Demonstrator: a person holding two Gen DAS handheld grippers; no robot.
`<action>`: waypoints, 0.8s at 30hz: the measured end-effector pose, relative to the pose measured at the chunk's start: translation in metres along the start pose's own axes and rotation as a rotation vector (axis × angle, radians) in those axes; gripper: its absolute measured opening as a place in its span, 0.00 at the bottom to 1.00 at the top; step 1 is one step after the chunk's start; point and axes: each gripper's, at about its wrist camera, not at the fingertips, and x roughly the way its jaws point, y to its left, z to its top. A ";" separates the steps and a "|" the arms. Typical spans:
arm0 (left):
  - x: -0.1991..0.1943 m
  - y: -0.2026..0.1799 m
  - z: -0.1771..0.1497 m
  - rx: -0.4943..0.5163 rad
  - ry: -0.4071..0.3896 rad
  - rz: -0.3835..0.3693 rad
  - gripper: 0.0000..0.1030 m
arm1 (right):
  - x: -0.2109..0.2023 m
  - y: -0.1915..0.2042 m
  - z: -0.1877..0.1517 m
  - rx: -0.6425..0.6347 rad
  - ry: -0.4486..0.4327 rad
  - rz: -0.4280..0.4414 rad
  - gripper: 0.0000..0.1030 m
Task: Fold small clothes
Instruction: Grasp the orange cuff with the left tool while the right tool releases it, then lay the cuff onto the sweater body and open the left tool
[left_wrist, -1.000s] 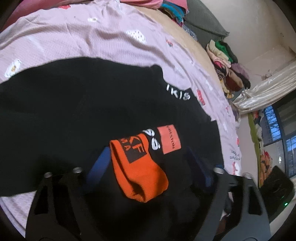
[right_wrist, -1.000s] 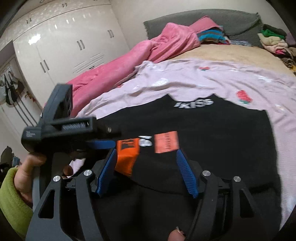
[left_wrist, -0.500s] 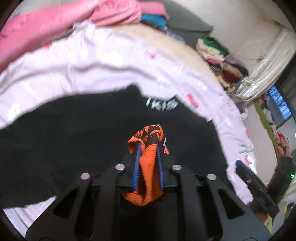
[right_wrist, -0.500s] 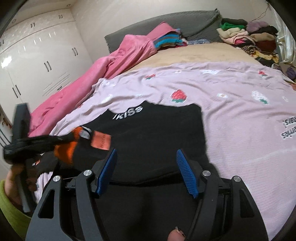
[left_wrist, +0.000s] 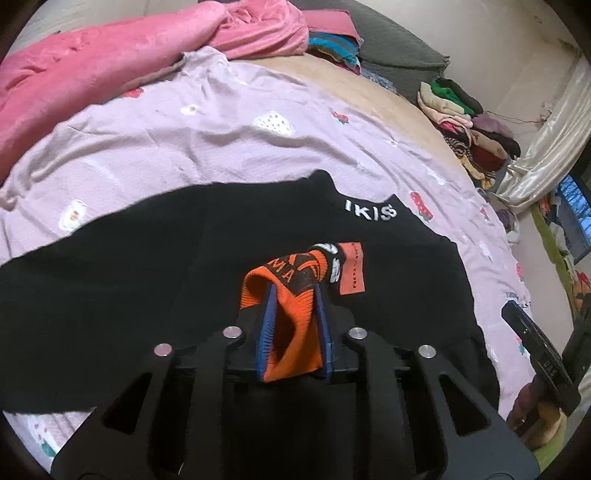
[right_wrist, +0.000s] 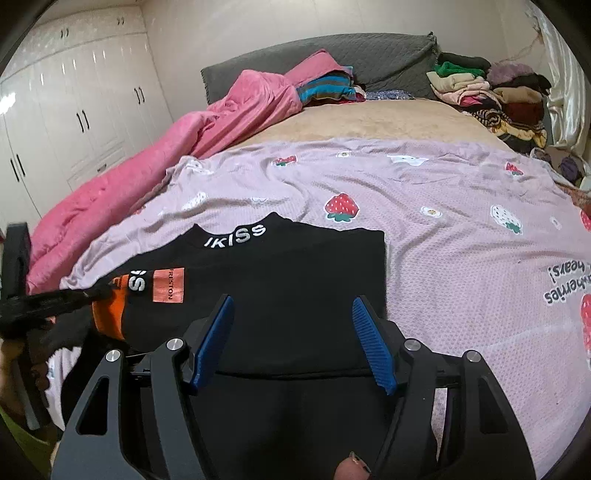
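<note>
The orange cuff (left_wrist: 291, 325) of the black garment (left_wrist: 110, 295) is being pinched by the left gripper (left_wrist: 294, 328), with the knit bunched between the blue pads (left_wrist: 266, 332); the jaws have just been eased slightly apart, yet the cuff is still being pressed. In the left wrist view the cuff is being held at 6 o'clock from the white "IKISS" lettering (left_wrist: 370, 214), and an orange label (left_wrist: 352, 268) is being shown at 1 o'clock from the cuff. The garment is being kept spread on a lilac strawberry-print sheet (right_wrist: 461, 236). In the right wrist view the right gripper (right_wrist: 291, 332) is being held spread over the garment's black fabric, nothing being gripped. The left gripper (right_wrist: 48, 302) is being seen at 9 o'clock there. A pink blanket (right_wrist: 184, 147) is being seen at 11 o'clock.
</note>
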 end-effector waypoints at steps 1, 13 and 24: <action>-0.004 0.002 0.001 0.005 -0.014 0.016 0.13 | 0.003 0.002 0.000 -0.016 0.009 -0.008 0.63; 0.031 -0.002 -0.023 0.046 0.119 0.068 0.24 | 0.065 0.006 -0.027 -0.110 0.253 -0.100 0.70; 0.000 0.011 -0.029 0.030 0.056 0.087 0.53 | 0.034 0.023 -0.023 -0.106 0.156 -0.024 0.86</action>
